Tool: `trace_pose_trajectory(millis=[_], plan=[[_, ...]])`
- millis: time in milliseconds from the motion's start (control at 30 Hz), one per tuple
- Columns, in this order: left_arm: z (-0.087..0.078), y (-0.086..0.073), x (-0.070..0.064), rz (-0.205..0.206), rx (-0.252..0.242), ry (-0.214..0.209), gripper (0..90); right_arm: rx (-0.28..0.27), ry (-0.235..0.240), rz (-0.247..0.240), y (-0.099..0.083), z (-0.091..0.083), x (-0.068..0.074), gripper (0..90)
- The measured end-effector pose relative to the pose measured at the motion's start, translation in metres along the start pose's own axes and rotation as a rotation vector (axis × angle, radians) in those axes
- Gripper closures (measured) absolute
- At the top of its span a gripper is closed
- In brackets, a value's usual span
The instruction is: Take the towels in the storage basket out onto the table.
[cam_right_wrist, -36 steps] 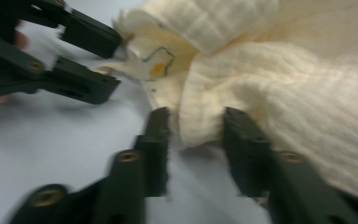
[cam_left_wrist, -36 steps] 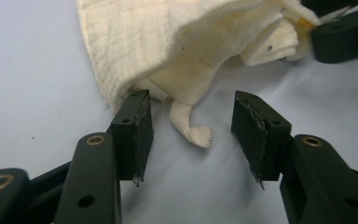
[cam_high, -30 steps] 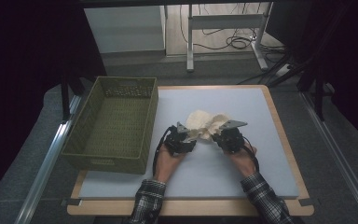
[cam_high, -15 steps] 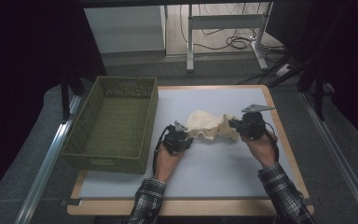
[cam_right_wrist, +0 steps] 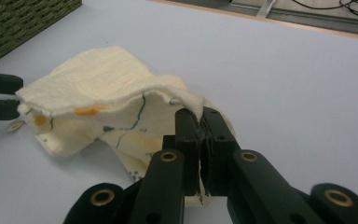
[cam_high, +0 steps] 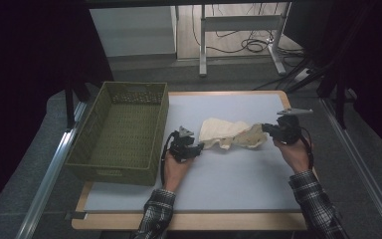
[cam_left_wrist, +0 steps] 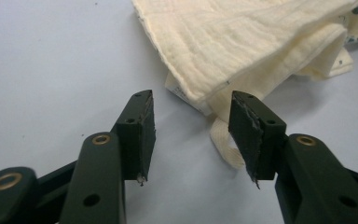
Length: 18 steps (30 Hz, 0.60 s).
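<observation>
From above, a cream cloth (cam_high: 231,133) lies crumpled on the pale table (cam_high: 238,174), a little to the right of the green basket (cam_high: 122,132). The left gripper (cam_high: 197,147) sits between the basket and the cloth, its tips at the cloth's near left edge. The right gripper (cam_high: 268,129) is at the cloth's far right end, well away from the basket, with a checked sleeve (cam_high: 314,201) trailing behind the hand.

Along the left gripper (cam_left_wrist: 191,128), its jaws stand apart with bare table between them. The cloth's (cam_left_wrist: 256,42) folded corner lies just ahead of them, and a loose loop of the cloth's edge runs down beside the right-hand jaw; I cannot tell whether it touches.

Along the right gripper (cam_right_wrist: 200,128), the jaws are pressed together on a raised fold of the cloth (cam_right_wrist: 102,81), lifting that end so the printed underside shows, with orange spots and dark lines. Beyond the cloth, a corner of the basket (cam_right_wrist: 23,18) sits at the upper left
</observation>
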<state>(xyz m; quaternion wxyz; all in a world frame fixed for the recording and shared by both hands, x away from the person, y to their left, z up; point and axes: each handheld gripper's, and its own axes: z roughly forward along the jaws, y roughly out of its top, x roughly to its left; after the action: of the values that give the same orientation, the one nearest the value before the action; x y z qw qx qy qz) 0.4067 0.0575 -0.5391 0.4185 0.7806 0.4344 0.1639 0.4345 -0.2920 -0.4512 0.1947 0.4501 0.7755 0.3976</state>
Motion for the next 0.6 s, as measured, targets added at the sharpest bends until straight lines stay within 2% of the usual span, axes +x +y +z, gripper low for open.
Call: trace_pose_trajectory(millis=[67, 100, 133, 200, 300, 367, 400, 467, 500, 533, 567, 600], plan=[[0.005, 0.004, -0.004, 0.059, 0.008, -0.006, 49.2, -0.004, -0.001, 0.008, -0.005, -0.004, -0.005, 86.3], [0.005, 0.004, -0.004, 0.059, 0.008, -0.006, 50.1, -0.004, -0.001, 0.008, -0.005, -0.004, -0.005, 86.3], [0.009, 0.007, -0.007, 0.095, 0.019, 0.005, 53.0, -0.003, 0.006, 0.016, -0.008, -0.006, -0.007, 86.3], [0.011, 0.010, -0.007, 0.107, 0.015, -0.009, 61.4, -0.001, 0.017, 0.021, -0.011, -0.007, -0.008, 86.3], [0.011, 0.012, -0.008, 0.101, 0.000, -0.023, 73.8, 0.000, 0.022, 0.021, -0.014, -0.008, -0.008, 86.2], [0.007, 0.016, -0.006, 0.089, -0.009, -0.060, 80.9, 0.004, 0.034, 0.010, -0.018, -0.009, -0.007, 86.2], [0.007, 0.016, -0.006, 0.089, -0.009, -0.060, 84.4, 0.004, 0.034, 0.010, -0.018, -0.009, -0.007, 86.2], [0.004, 0.024, -0.003, 0.065, -0.023, -0.088, 85.7, 0.011, 0.051, 0.017, -0.017, -0.011, -0.008, 86.3], [0.002, 0.033, 0.000, 0.059, -0.035, -0.085, 86.2, 0.009, 0.057, 0.018, -0.015, -0.012, -0.008, 86.4], [-0.003, 0.064, 0.010, 0.034, -0.077, -0.067, 86.5, 0.002, 0.036, 0.005, -0.004, -0.017, -0.009, 86.6], [-0.003, 0.064, 0.010, 0.034, -0.077, -0.067, 86.4, 0.002, 0.036, 0.005, -0.004, -0.017, -0.009, 86.6], [-0.005, 0.105, 0.029, -0.018, -0.107, 0.009, 85.3, -0.037, -0.008, 0.022, 0.019, -0.020, -0.019, 86.4]])
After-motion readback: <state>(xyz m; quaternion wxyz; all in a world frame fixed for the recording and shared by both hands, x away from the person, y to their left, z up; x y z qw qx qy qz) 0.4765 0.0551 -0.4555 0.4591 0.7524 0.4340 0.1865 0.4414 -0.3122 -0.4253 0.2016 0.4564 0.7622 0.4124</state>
